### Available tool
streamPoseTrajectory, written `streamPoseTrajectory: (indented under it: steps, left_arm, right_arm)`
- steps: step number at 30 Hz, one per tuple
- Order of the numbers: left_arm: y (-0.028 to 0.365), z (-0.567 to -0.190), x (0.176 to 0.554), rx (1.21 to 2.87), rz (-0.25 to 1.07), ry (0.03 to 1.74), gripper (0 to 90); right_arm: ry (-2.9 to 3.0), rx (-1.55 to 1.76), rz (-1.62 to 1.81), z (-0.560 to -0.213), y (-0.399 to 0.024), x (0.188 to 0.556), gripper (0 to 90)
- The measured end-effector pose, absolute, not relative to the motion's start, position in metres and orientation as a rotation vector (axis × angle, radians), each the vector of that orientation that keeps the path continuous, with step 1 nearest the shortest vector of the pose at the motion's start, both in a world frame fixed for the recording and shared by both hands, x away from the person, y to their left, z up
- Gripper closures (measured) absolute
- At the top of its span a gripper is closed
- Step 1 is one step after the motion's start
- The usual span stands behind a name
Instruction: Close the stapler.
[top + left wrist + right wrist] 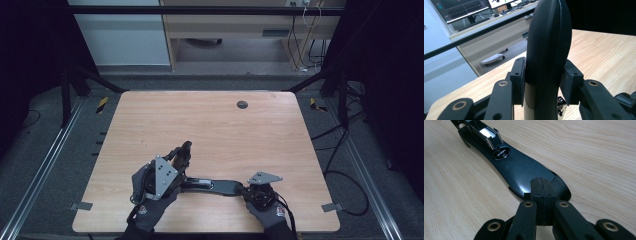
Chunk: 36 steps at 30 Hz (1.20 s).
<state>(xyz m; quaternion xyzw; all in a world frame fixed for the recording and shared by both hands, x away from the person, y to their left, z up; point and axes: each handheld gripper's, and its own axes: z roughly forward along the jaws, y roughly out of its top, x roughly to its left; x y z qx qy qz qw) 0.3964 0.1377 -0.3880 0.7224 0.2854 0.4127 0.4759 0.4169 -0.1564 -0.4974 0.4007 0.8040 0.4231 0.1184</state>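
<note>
In the high view a black stapler lies open at the table's near edge, the left gripper clamping its raised top arm. The left gripper view shows both pads squeezing that arm, so swing it gently. In the right gripper view the right gripper, fully closed, presses down the base; keep it pinned.

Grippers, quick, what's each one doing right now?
Left gripper: fingers closed on the raised black top arm of the stapler.
Right gripper: fingers shut, pressing down on the stapler base.

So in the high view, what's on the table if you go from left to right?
Left claw shut on the stapler's raised top arm → the stapler's flat base → right claw, shut, at the base's end.
</note>
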Motion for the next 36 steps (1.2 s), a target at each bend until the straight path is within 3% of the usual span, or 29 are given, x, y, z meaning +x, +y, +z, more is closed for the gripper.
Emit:
streamPoseTrajectory:
  steps: [36]
  left_arm:
    - [0.086,-0.409,0.392,1.927,1.161,0.496,57.7]
  right_arm:
    - [2.352,1.181,1.251,-0.498,-0.157,0.417,90.0]
